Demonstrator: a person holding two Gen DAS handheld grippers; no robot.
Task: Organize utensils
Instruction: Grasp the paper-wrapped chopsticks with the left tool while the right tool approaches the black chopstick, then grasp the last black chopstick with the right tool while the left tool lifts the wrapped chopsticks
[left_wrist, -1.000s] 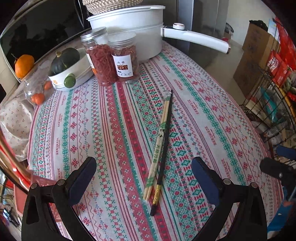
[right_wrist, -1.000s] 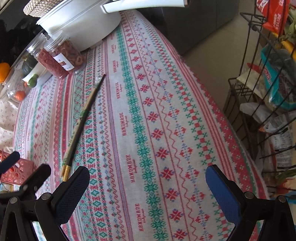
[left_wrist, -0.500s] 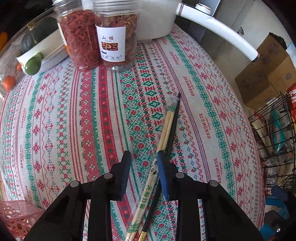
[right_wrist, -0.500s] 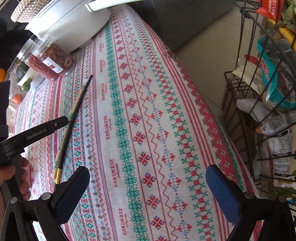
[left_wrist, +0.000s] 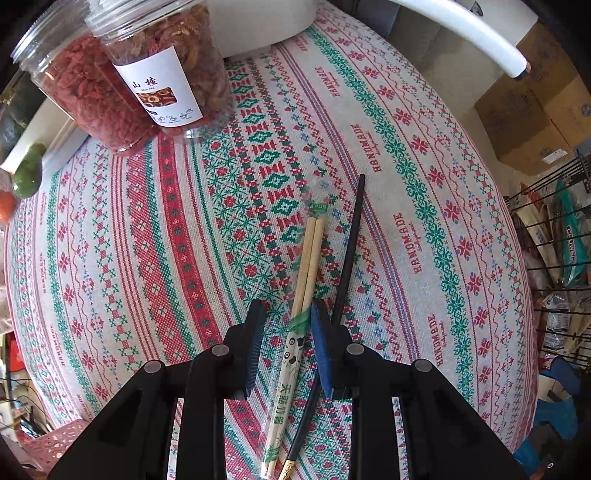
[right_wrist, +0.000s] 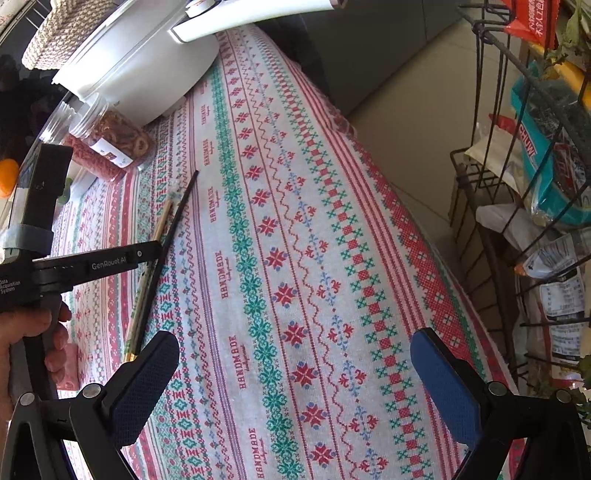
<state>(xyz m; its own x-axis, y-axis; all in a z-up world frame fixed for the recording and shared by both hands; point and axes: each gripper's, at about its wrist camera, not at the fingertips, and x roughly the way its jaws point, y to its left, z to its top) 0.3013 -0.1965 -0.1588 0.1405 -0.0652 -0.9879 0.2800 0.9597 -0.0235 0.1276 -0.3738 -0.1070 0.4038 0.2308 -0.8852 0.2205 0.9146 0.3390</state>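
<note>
Chopsticks (left_wrist: 308, 266), a wrapped bamboo pair, lie beside black chopstick (left_wrist: 345, 258), below the jars (left_wrist: 122, 81). Left gripper (left_wrist: 286, 343), narrowed, straddles their sleeved midsection ungripped; right gripper (right_wrist: 295, 373) wide, empty. Light, stiff; sleeve likely slippery.

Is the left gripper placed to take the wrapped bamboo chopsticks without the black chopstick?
Probably yes: the left gripper straddles the wrapped bamboo chopsticks, pads not yet pressing, while the black chopstick lies just outside the right finger.

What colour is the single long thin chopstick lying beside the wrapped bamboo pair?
Black, with a gold end; left wrist view.
</note>
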